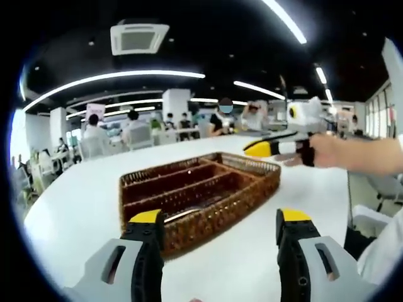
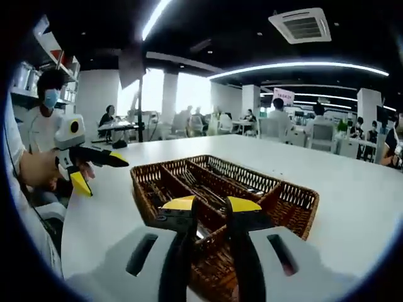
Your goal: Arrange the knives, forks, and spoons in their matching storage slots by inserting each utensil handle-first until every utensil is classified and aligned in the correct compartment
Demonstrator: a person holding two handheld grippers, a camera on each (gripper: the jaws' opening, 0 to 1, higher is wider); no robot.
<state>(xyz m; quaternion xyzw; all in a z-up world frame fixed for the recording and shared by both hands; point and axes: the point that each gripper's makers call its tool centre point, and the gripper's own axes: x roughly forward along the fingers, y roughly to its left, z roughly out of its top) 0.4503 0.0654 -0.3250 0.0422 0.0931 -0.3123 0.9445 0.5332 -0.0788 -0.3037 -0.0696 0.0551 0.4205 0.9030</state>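
Woven wicker tray (image 1: 208,189), brown and rectangular, split by woven walls into long narrow slots, resting flat on a smooth, glossy white desk (image 1: 82,207) with a rounded edge. Metal utensils lying lengthwise inside the slots, thin and shiny, seen best in the right gripper view (image 2: 211,189); kind of each too small to tell.

Left gripper (image 1: 217,223) held low before the tray's near wall, jaws spread wide, nothing between them; grey moulded bodies with black fingers and yellow caps. In the right gripper view, seen at the left in a hand (image 2: 38,170), jaws splayed apart, off to the side of the tray.

Right gripper (image 2: 211,204) close over the near end of the tray (image 2: 289,201), yellow-tipped jaws drawn narrow with a slim gap, nothing seen clamped. In the left gripper view, held in a hand (image 1: 327,151) beyond the far right corner of the tray, above the desk.

Open office behind: dark ceiling, long curved light strips, a square ceiling vent, white pillars, seated people at distant tables, shelving on one wall.
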